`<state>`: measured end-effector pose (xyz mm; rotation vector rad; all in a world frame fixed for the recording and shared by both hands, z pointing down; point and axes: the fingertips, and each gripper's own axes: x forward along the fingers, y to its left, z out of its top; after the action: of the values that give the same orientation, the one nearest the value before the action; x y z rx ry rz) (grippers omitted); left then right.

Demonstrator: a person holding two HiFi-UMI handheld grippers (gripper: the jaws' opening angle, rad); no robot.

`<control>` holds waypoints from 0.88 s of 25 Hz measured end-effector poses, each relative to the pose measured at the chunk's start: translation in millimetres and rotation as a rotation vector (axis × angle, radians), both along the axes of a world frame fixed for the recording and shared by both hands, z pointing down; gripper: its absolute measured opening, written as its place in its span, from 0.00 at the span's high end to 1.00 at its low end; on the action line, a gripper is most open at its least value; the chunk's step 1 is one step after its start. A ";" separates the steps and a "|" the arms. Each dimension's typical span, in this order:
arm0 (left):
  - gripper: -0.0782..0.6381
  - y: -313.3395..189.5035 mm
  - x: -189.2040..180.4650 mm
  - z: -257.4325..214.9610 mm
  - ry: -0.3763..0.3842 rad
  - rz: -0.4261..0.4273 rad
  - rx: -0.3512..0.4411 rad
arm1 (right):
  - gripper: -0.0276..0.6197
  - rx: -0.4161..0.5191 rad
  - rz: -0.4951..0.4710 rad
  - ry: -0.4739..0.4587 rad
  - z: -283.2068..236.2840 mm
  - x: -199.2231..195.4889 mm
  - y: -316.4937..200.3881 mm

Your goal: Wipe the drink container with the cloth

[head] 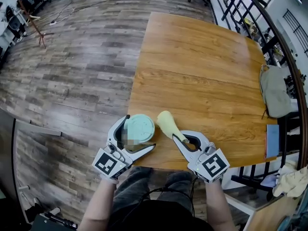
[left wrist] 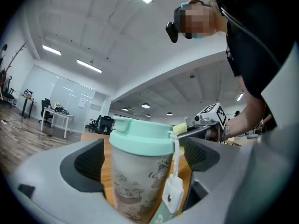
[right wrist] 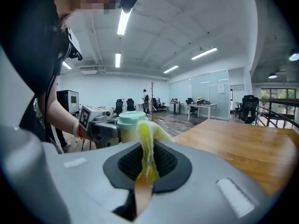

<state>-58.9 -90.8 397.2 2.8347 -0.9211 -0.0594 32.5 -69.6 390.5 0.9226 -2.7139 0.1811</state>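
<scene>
A drink cup with a mint-green lid (head: pixel 143 125) stands upright near the front edge of the wooden table (head: pixel 202 71). My left gripper (head: pixel 141 132) is open, its jaws around the cup with a narrow gap on each side. In the left gripper view the cup (left wrist: pixel 140 171) has a cartoon print, and a white tag hangs from its lid. My right gripper (head: pixel 177 137) is shut on a pale yellow cloth (head: pixel 167 121), holding it just right of the cup. In the right gripper view the cloth (right wrist: pixel 147 148) stands up between the pads, with the cup (right wrist: pixel 131 120) behind it.
A grey bag (head: pixel 275 93) lies at the table's right edge, with a blue sheet (head: pixel 272 141) below it. A dark railing runs along the right side. Beyond the table's left edge is wood-plank floor. Office chairs and desks stand far off.
</scene>
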 end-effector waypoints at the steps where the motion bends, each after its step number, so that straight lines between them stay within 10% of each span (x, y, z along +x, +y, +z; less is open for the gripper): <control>1: 0.18 2.5 -3.4 0.9 -0.002 0.013 -0.006 | 0.92 0.003 0.020 -0.002 -0.1 -1.1 0.0; 12: 0.31 22.7 -38.0 6.4 -0.072 0.032 -0.011 | 0.92 0.068 0.282 -0.018 -4.7 -12.2 8.1; 22: 0.90 38.6 -93.9 -2.7 -0.079 -0.304 -0.008 | 0.92 0.112 0.385 -0.084 -16.9 -3.5 40.9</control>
<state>-152.8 -52.2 394.5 2.6819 -1.3581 0.0205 29.0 -28.7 373.6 1.4976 -2.6139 0.1454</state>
